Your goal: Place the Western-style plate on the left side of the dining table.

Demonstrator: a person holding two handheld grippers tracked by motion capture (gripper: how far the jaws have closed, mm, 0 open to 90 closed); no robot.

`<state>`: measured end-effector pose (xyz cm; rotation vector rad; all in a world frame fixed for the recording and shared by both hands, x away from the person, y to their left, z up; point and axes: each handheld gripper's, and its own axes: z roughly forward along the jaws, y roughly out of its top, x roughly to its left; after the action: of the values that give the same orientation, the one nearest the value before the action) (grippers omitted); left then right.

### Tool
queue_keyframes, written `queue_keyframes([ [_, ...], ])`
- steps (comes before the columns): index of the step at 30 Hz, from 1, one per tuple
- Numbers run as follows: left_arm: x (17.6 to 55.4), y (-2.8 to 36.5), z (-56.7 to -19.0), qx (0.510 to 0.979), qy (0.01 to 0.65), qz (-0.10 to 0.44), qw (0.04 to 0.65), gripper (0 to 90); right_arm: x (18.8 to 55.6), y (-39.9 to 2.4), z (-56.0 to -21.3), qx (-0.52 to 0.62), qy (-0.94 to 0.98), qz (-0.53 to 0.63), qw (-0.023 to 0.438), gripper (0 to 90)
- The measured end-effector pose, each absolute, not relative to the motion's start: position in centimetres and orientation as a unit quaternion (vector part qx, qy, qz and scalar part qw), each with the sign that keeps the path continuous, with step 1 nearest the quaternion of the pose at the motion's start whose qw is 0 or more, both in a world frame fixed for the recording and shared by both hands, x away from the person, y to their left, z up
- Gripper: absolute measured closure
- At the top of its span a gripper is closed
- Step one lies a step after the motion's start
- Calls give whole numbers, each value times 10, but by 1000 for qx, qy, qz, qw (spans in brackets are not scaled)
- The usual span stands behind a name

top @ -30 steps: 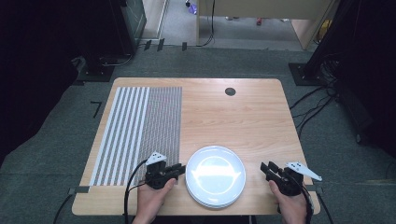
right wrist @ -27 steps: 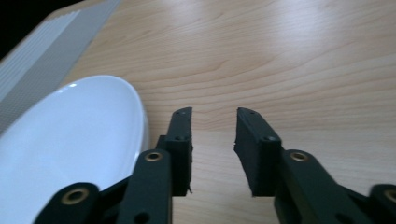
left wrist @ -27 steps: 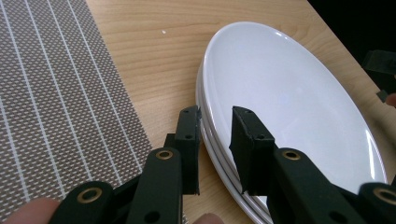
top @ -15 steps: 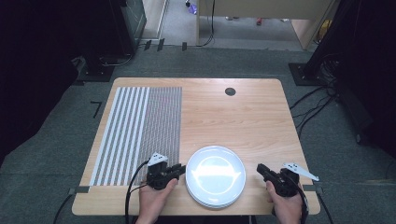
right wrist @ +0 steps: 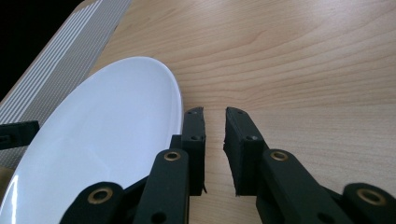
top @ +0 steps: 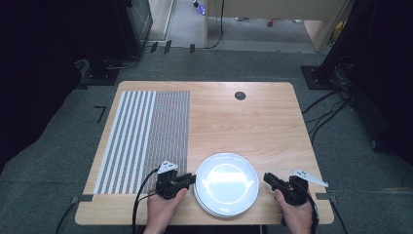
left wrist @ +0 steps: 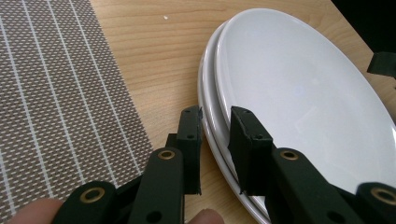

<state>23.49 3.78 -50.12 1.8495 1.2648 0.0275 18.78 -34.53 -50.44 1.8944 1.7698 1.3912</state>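
We hold the left gripper (top: 191, 179) at the left rim of the stack of round white ceramic plates (top: 226, 183), which lies near the front edge of the light wooden table (top: 243, 122), between our two hands. In the left gripper view its jaws stand narrow around the rim of the top plate (left wrist: 299, 88), one below and one above; we cannot tell if the pads already press on it. The right gripper (top: 269, 178) waits just beside the right rim. Its jaws have just been closing and then opening a little, they are narrow, and nothing is between them.

What could go wrong, in our judgement: the left jaws may catch two rims instead of one, so the lower plate (left wrist: 210, 116) rises and drops. Also, a grip on one side alone may let the smooth plate tilt or slip.

The number of plates is hard to make out; we count at least two. The grey-and-white striped woven placemat (top: 146, 131) lies at the left edge, cut off in both gripper views.
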Motion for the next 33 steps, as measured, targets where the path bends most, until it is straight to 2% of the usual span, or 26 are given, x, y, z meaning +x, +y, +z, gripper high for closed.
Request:
queue_keyframes([
  [8, 234, 34, -503, 749, 501, 10, 433, 737, 188, -346, -505, 642, 591, 482, 76, 778],
  [20, 233, 30, -504, 751, 500, 15, 431, 718, 189, -341, -506, 638, 595, 485, 64, 776],
  [28, 232, 29, -505, 755, 498, 19, 426, 709, 191, -335, -513, 649, 585, 486, 32, 801],
  [33, 232, 28, -506, 756, 497, 20, 425, 711, 190, -335, -514, 660, 565, 495, 30, 839],
])
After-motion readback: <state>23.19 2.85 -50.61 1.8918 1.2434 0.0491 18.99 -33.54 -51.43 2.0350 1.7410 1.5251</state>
